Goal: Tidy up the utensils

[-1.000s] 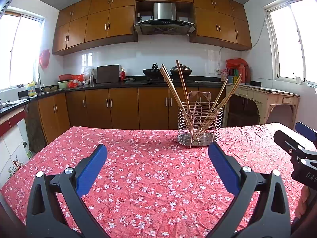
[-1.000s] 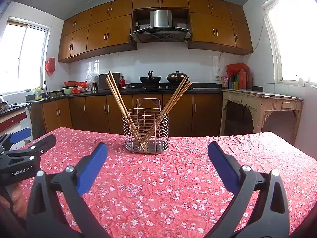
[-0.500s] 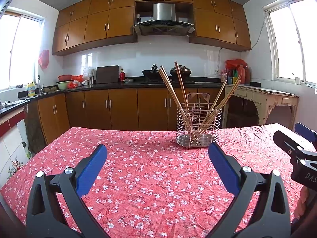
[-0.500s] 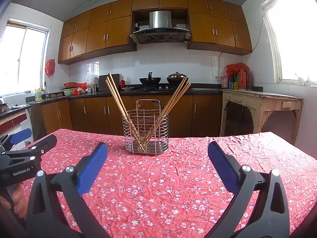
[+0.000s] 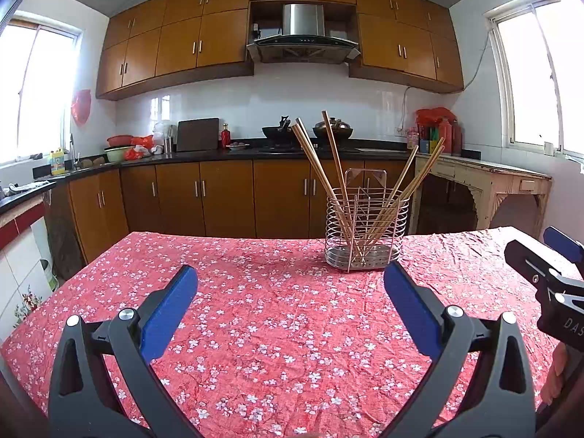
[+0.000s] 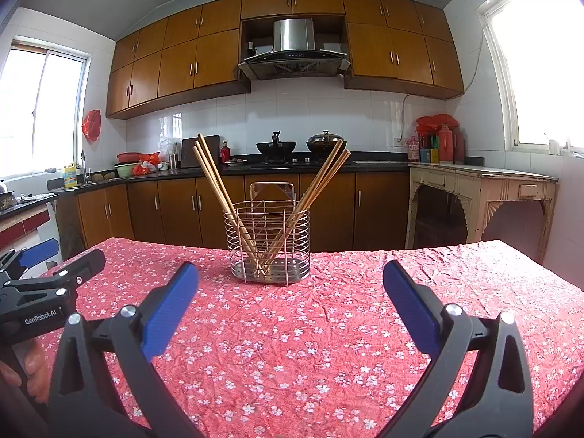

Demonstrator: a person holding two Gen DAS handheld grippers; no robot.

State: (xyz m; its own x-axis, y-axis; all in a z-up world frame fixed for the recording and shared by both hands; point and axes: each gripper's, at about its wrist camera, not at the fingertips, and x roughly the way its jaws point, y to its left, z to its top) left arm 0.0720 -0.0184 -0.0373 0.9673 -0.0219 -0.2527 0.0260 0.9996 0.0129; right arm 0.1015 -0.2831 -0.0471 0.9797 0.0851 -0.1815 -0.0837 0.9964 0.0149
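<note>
A wire utensil holder (image 5: 366, 233) (image 6: 271, 242) stands upright on the red flowered tablecloth (image 5: 262, 314) (image 6: 328, 325), toward the far side. Several wooden chopsticks (image 5: 317, 168) (image 6: 215, 186) lean out of it to the left and right. My left gripper (image 5: 290, 281) is open with nothing between its blue pads, well short of the holder, which lies ahead to its right. My right gripper (image 6: 290, 277) is open and empty too, with the holder straight ahead, slightly left. Each gripper shows at the edge of the other's view: the right gripper (image 5: 547, 266), the left gripper (image 6: 47, 273).
A hand (image 6: 33, 368) holds the left gripper's grip. Beyond the table run dark-topped kitchen counters (image 5: 219, 153) with brown cabinets, a stove with pots (image 6: 303, 146) and a pale side table (image 6: 481, 189) at the right. The cloth is wrinkled.
Both views have shifted only slightly; the holder sits a touch farther off in each. Both grippers stay open and empty.
</note>
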